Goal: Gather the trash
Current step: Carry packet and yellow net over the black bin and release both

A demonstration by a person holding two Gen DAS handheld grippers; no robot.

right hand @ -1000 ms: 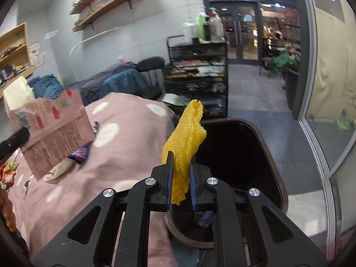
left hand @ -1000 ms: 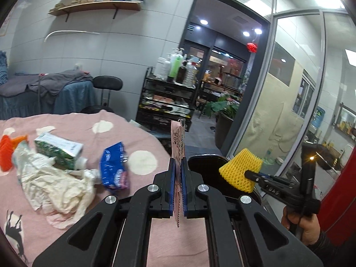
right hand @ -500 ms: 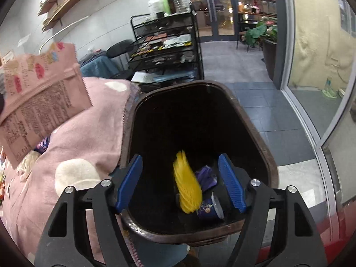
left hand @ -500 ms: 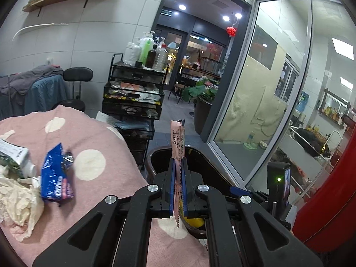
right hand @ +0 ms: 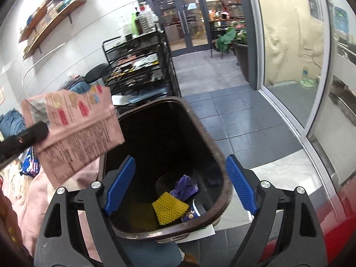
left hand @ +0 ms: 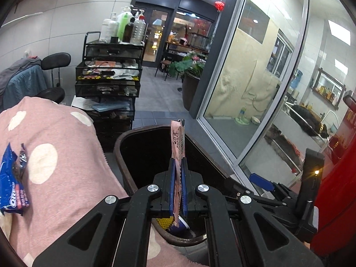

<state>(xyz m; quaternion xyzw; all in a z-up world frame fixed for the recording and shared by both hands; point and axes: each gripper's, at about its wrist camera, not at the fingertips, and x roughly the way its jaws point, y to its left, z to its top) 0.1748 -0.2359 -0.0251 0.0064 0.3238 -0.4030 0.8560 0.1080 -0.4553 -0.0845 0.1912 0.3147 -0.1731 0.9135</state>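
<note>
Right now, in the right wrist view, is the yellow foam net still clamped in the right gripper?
No, the yellow foam net lies inside the bin, below the open right gripper.

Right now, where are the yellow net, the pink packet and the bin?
Yellow net (right hand: 170,207): right wrist view, middle of the mesh.
Pink packet (right hand: 77,133): right wrist view, printed flat face.
Bin (right hand: 219,153): right wrist view, brown rim on the right side.

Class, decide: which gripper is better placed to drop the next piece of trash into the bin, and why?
Left. The left gripper is shut on the pink wrapper above the bin. The right gripper has just been opening its jaws; they are empty, its yellow foam net lying inside.
</note>
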